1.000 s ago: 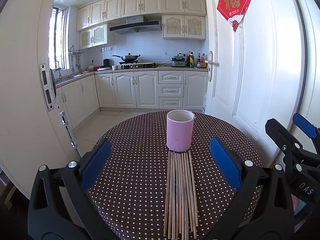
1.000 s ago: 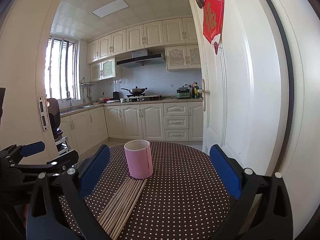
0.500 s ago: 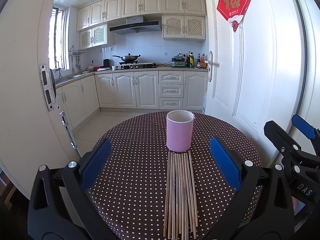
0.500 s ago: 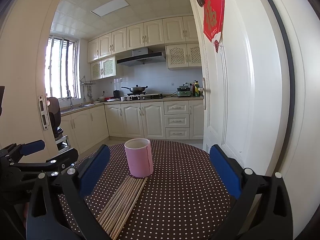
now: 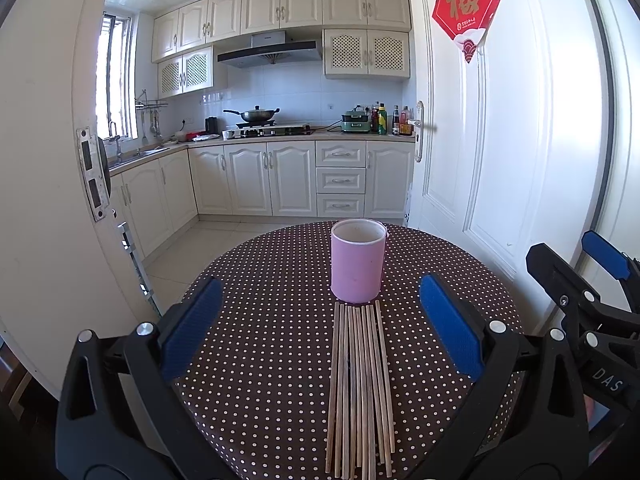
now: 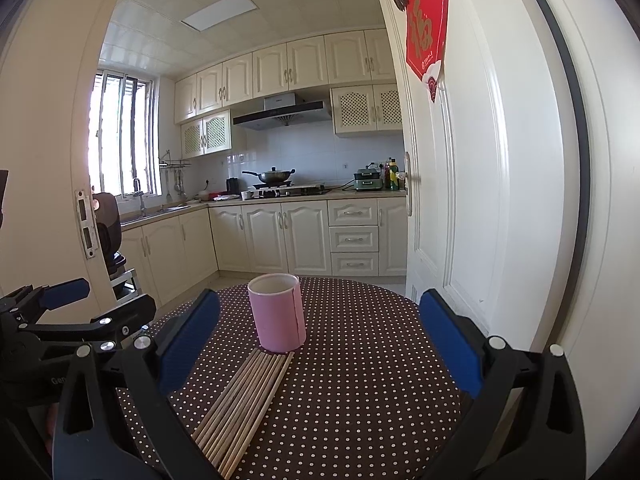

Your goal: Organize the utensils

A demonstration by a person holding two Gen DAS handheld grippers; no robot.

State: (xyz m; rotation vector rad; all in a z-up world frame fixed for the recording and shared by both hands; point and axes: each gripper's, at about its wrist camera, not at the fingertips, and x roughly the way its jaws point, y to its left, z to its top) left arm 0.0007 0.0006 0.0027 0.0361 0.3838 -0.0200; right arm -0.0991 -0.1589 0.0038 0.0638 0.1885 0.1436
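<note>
A pink cylindrical cup [image 5: 359, 261] [image 6: 277, 312] stands upright and empty on a round table with a brown polka-dot cloth [image 5: 260, 320] [image 6: 360, 360]. Several wooden chopsticks [image 5: 360, 384] [image 6: 244, 396] lie side by side, flat on the cloth, their far ends touching the cup's base. My left gripper [image 5: 320, 332] hovers open above the chopsticks, nothing between its blue pads. My right gripper [image 6: 320, 340] is open too, held above the table to the right of the chopsticks. Each gripper shows at the edge of the other's view.
An open white door [image 5: 500, 140] with a red paper hanging [image 5: 468, 0] stands close behind the table on the right. A white door frame [image 5: 44, 160] rises at the left. Kitchen cabinets, a stove with a wok [image 5: 256, 114] and tiled floor lie beyond.
The right gripper has tilted slightly upward, so the cup and chopsticks sit a little lower in its view. The left gripper, cup and chopsticks have not moved.
</note>
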